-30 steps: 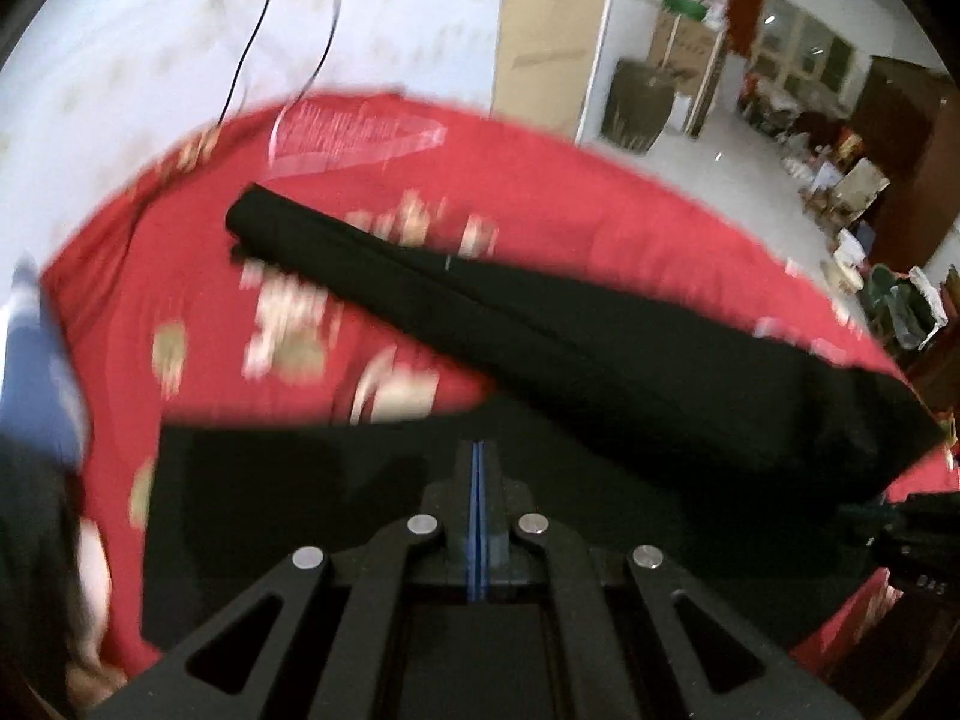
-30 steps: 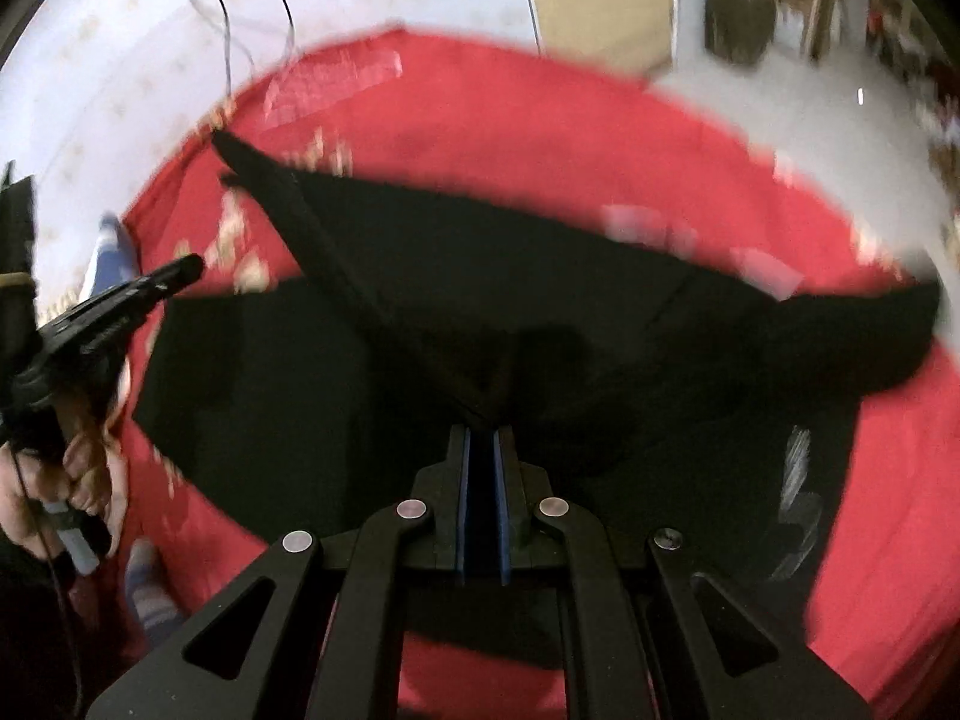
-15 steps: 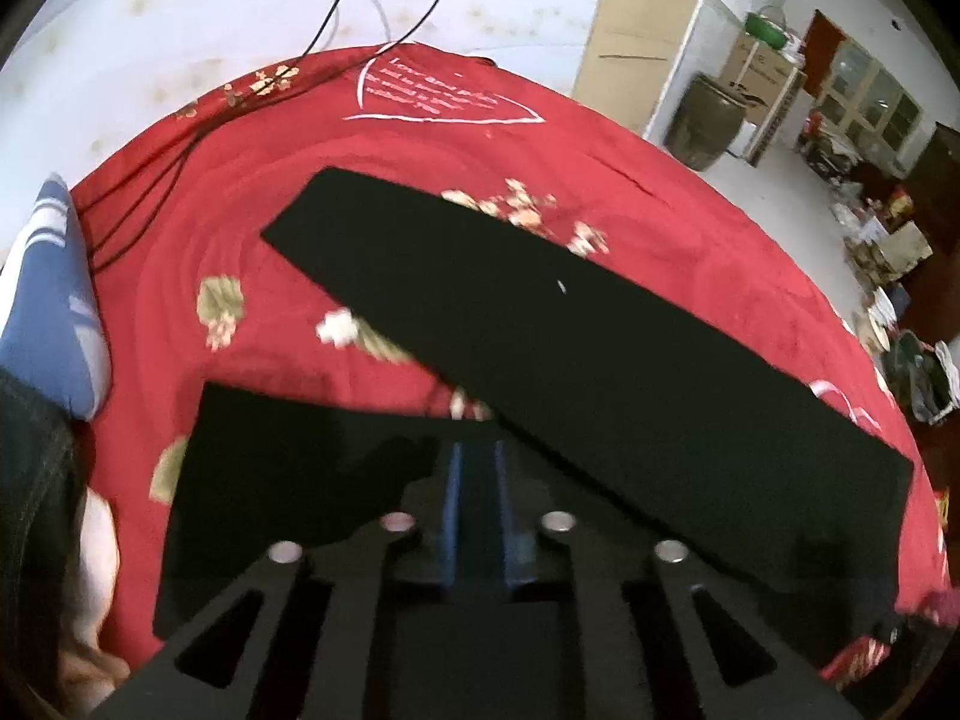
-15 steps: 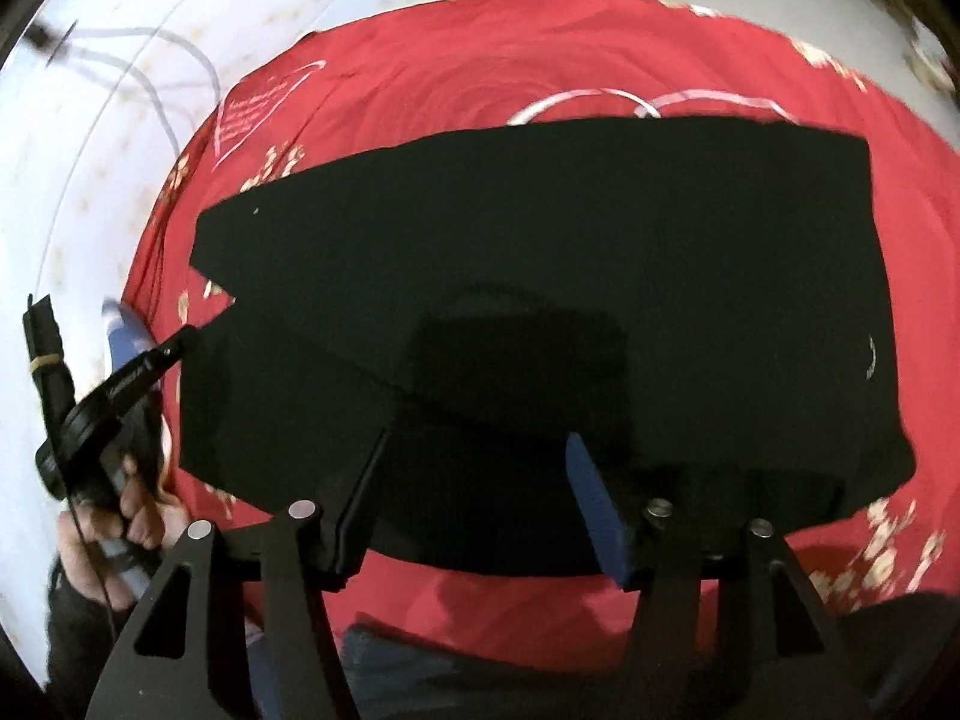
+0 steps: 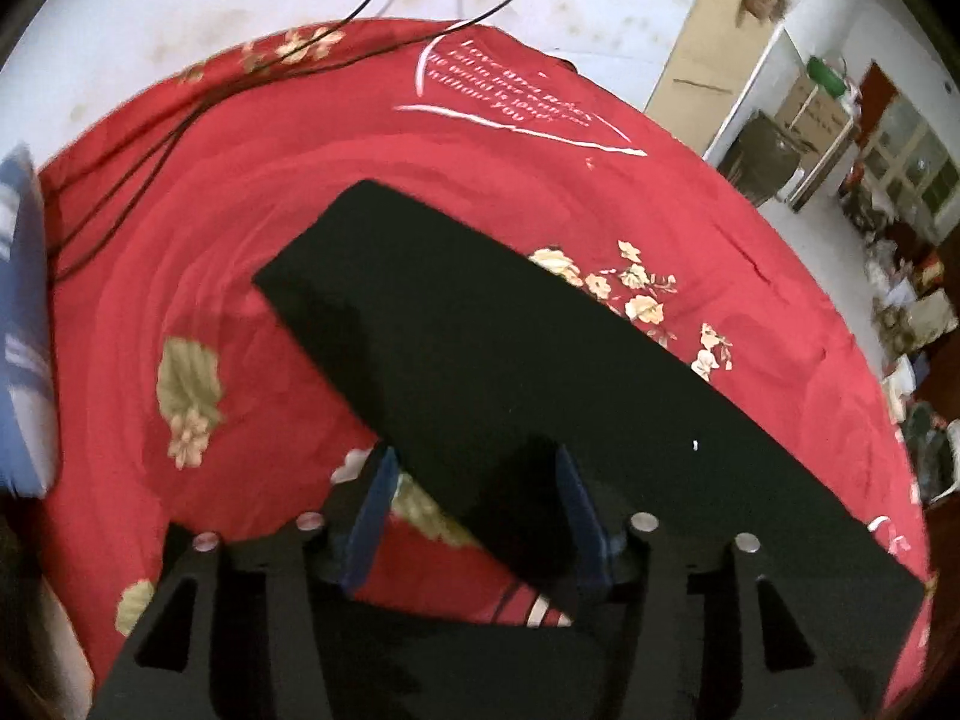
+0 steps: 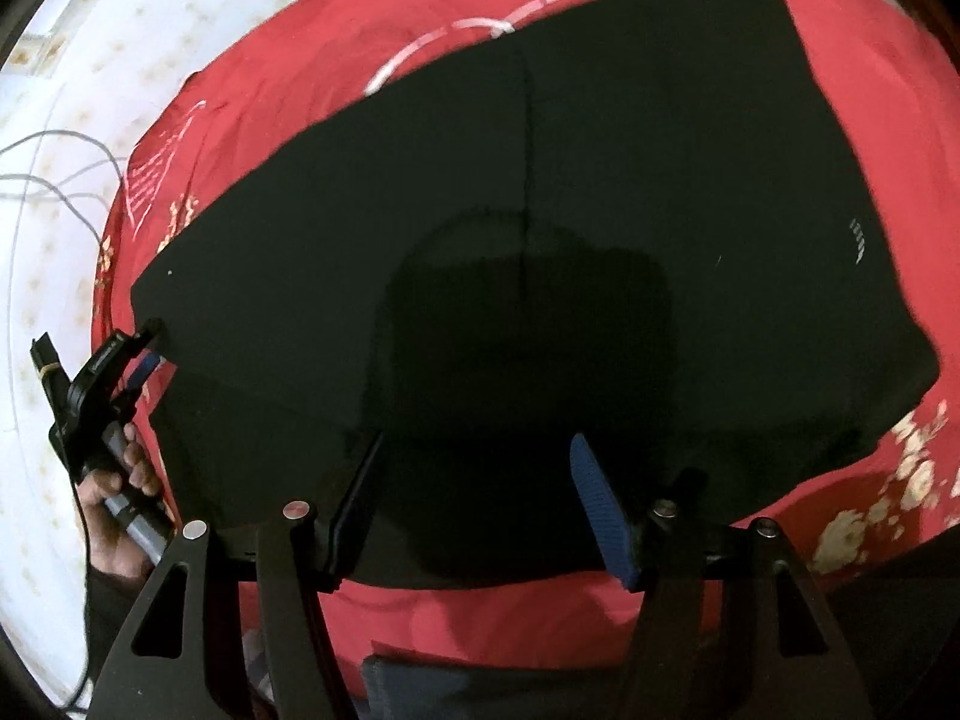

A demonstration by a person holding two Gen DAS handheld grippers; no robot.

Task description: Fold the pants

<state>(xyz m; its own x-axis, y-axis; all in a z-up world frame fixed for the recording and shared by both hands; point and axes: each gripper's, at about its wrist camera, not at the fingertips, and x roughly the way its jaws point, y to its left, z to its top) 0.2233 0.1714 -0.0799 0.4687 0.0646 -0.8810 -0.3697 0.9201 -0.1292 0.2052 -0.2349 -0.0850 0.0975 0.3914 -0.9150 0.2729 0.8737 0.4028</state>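
In the left wrist view the black pants [image 5: 540, 396] run behind the gripper body at five o'clock, their near end hidden. White lettering on the red bedspread [image 5: 252, 228] at twelve o'clock is too blurred to read (only scattered letters show). A blue striped cushion [image 5: 21, 324] is cropped at nine o'clock.

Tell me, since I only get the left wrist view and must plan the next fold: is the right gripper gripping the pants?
Observer: No. The right gripper has just been opening; its jaws stand apart, the black pants flat beneath, unpinched.
Operator: How does the wide end lie?
Observer: Flat on the red bedspread, a straight seam running up its middle.
Operator: Where's my left gripper from there?
Observer: The left gripper, jaws also just opening with nothing pinched, sits at the narrow end's corner, held by a hand.
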